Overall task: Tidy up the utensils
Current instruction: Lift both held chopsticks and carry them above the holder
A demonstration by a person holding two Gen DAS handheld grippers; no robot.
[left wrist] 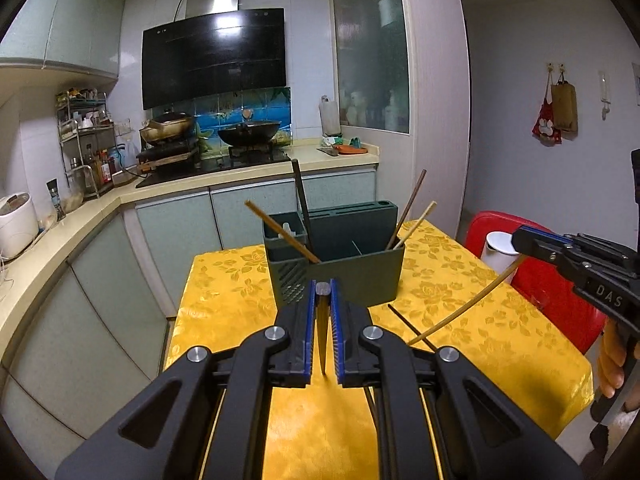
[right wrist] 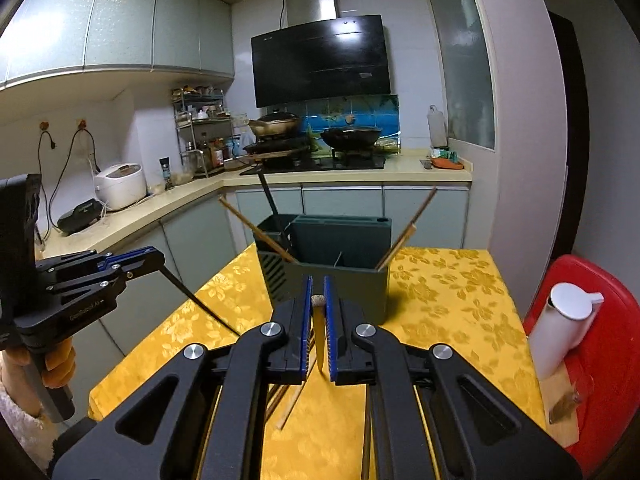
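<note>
Left wrist view shows the left hand-held gripper (left wrist: 323,292) closed on a dark chopstick (left wrist: 322,332), just before the green utensil holder (left wrist: 352,276) on the yellow-clothed counter (left wrist: 224,292). Right of the holder, the right hand-held gripper (right wrist: 318,300) is clamped on a pale bamboo chopstick (left wrist: 472,300). More chopsticks (left wrist: 408,216) lean inside the holder.
</note>
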